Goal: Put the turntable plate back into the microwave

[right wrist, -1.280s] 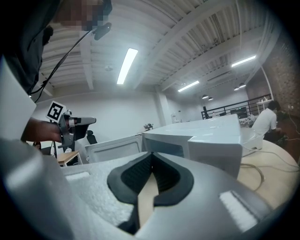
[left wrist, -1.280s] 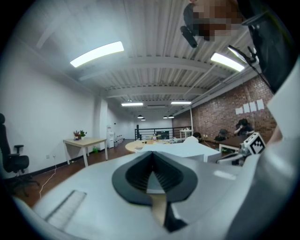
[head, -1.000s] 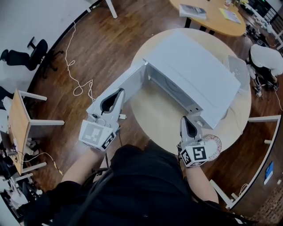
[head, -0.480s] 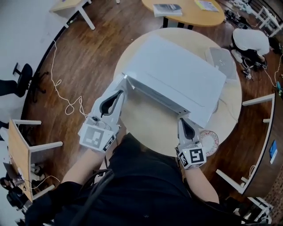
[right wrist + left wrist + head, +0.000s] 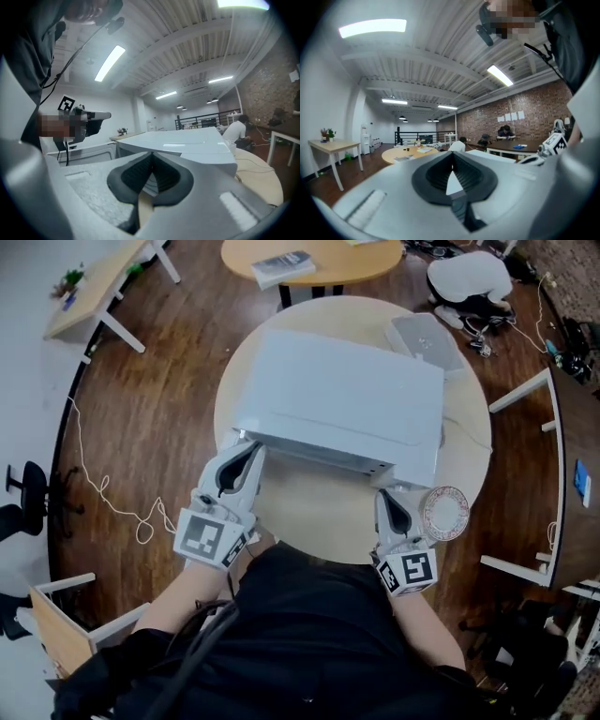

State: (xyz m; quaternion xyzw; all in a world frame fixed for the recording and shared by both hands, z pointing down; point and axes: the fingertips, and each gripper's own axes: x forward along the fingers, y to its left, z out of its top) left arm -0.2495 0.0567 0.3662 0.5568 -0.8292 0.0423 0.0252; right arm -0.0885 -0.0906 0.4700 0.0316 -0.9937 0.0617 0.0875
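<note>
microwave (image 5: pixel 347 399) sits mid round table (image 5: pixel 319 512), front toward the person. from the head view its door (image 5: pixel 309 456) reads as shut or very nearly so, though no view shows whether it has latched. left gripper (image 5: pixel 251 450) is level with its tip at the left end of that front; contact looks likely but is not certain. its jaws are clenched tip to tip with nothing between them, which suits a blunt push on a flat panel rather than a grasp. right gripper (image 5: pixel 384 495) is parked at the front right corner of the microwave. its jaws are also closed on nothing and tilt slightly down, out of the way of the front. the turntable plate (image 5: pixel 444 513), with its patterned rim, lies flat on the table just beside the right gripper. it is near that same corner, close to the table edge, and untouched. judgement: the plate is outside the oven and neither gripper holds it, so the task's main step is not yet done. with the front closed, the cavity would need to be reopened before the plate can go in. the plate's spot favours a right-side pickup. risk: a thin rim flat on the table gives the jaws little to bite, and the edge is close.
</note>
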